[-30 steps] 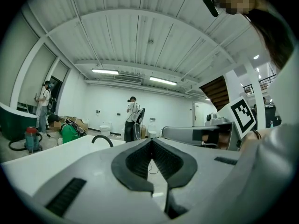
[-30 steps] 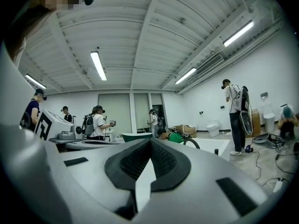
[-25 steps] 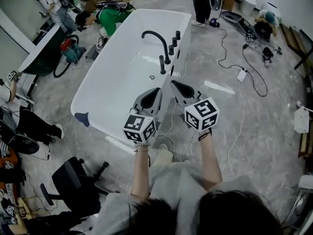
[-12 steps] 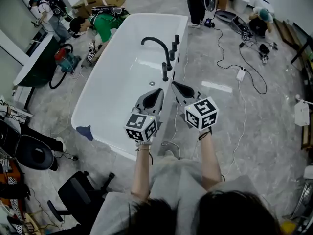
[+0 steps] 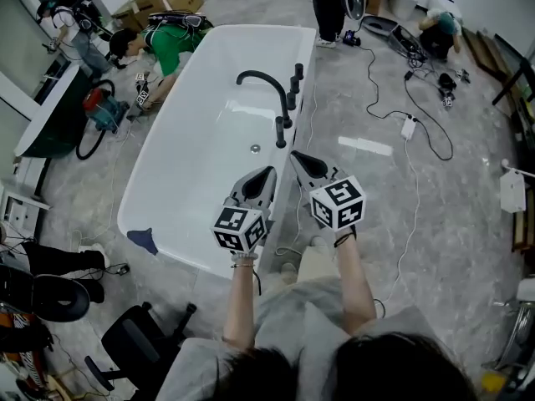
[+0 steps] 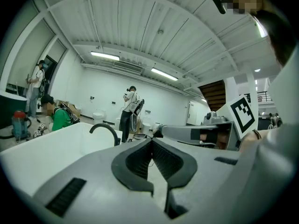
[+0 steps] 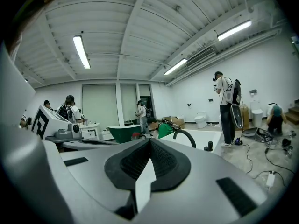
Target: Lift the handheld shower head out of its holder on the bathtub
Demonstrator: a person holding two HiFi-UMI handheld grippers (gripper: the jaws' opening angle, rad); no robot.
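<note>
The only print to be read is the black-and-white square pattern on each face of the left cube (image 5: 240,227) and the right cube (image 5: 338,204); these are coded blocks, not letters.

The handheld shower head (image 5: 280,132) is a slim, matte black stick. It stands upright in its holder on the right rim of the white bathtub (image 5: 201,149), about halfway along that rim. It is the nearest to the person of a row of black fittings on that rim. Farther along come short black knobs (image 5: 298,71) and a tall curved spout (image 5: 261,80) that arches over the inside of the bathtub.

The left claw (image 5: 269,172) is clenched, its ribbed dark pads meeting at the tip with nothing between them. It hangs over the bathtub's right rim, on the near side of the shower head and apart from it. The right claw (image 5: 294,154) is likewise clenched and empty, just outside the same rim over the grey marbled floor (image 5: 468,224), close to the shower head but not touching it.
</note>
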